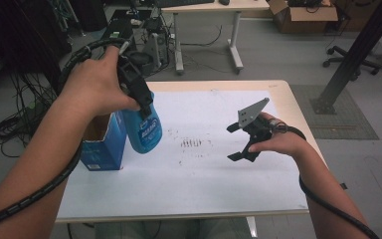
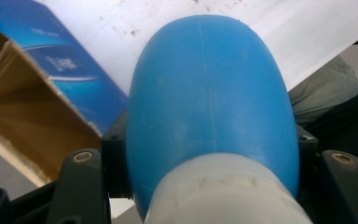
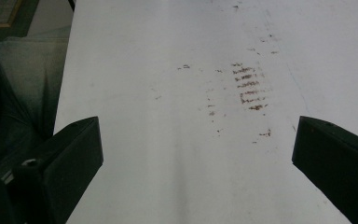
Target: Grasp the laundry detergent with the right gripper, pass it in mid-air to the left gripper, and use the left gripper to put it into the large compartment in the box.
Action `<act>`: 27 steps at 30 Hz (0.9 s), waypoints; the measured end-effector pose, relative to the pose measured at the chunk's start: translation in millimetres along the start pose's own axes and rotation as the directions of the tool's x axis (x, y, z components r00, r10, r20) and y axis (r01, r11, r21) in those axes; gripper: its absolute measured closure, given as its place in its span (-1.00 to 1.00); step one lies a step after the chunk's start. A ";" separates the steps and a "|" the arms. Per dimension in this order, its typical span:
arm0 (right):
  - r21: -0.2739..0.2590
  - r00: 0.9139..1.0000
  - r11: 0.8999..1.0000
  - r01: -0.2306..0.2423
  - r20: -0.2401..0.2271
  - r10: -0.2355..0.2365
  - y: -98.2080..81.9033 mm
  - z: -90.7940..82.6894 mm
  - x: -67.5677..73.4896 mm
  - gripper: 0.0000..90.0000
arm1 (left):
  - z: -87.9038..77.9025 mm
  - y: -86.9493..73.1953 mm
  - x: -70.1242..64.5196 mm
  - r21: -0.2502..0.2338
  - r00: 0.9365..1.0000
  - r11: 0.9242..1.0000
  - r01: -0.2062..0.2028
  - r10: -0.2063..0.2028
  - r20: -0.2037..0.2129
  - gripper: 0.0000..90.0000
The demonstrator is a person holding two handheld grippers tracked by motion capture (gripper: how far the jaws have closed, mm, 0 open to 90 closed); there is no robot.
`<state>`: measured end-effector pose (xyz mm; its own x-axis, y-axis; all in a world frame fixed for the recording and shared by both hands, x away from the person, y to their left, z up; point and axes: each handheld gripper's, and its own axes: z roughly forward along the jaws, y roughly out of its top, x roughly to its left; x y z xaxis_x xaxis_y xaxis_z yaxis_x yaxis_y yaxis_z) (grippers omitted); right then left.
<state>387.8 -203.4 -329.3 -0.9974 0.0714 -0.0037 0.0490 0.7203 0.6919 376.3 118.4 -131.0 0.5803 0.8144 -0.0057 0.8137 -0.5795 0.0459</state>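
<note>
Left gripper [image 1: 140,97] clamped on the neck of the blue bottle [image 1: 144,128], jaws closed tight around it just below the white cap [image 2: 223,191]. Bottle hangs tilted off the table [image 1: 189,199], just beside the open blue carton [image 1: 102,144], at the carton's 3 o'clock. Right gripper [image 1: 238,142] jaws wide apart, nothing in them, over the stained white sheet [image 3: 177,154], at 3 o'clock of the bottle, well apart.

I see a white sheet [image 1: 204,179] covering the bench [image 1: 291,99], with brown smudges [image 1: 191,144] near its middle. Behind the bench stands a second desk [image 1: 219,7]; a cardboard carton [image 1: 303,15] sits on the floor to its right, a black post [image 1: 358,50] nearer, cables [image 1: 10,129] coiled at left.
</note>
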 end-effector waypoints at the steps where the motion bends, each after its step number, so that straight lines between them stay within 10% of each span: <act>1: 0.000 1.000 1.000 0.000 0.000 0.000 0.0 0.0 0.0 -0.96 | 0.0 0.0 0.0 0.000 1.000 1.000 0.000 0.000 0.000 -0.15; 8: 0.006 1.000 1.000 -0.003 -0.003 0.003 -0.6 0.2 -2.1 -0.96 | -13.7 -3.0 18.3 0.000 0.997 0.997 0.077 -0.077 -0.014 -0.15; 16: 0.009 1.000 1.000 -0.007 -0.003 0.007 -2.2 -0.8 -4.4 -0.96 | -36.1 -9.3 45.4 -0.030 0.975 0.975 0.220 -0.220 -0.022 -0.15; 27: 0.022 1.000 1.000 -0.008 -0.003 0.008 -2.3 -3.6 -8.2 -0.96 | -57.1 -14.2 58.8 -0.054 0.951 0.952 0.302 -0.304 -0.055 -0.15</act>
<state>395.6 -208.1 -328.2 -0.9971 0.0757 0.0039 0.0584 0.7344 0.6762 396.9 176.3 -75.0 0.3023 0.9525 0.0358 0.9477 -0.3044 0.0958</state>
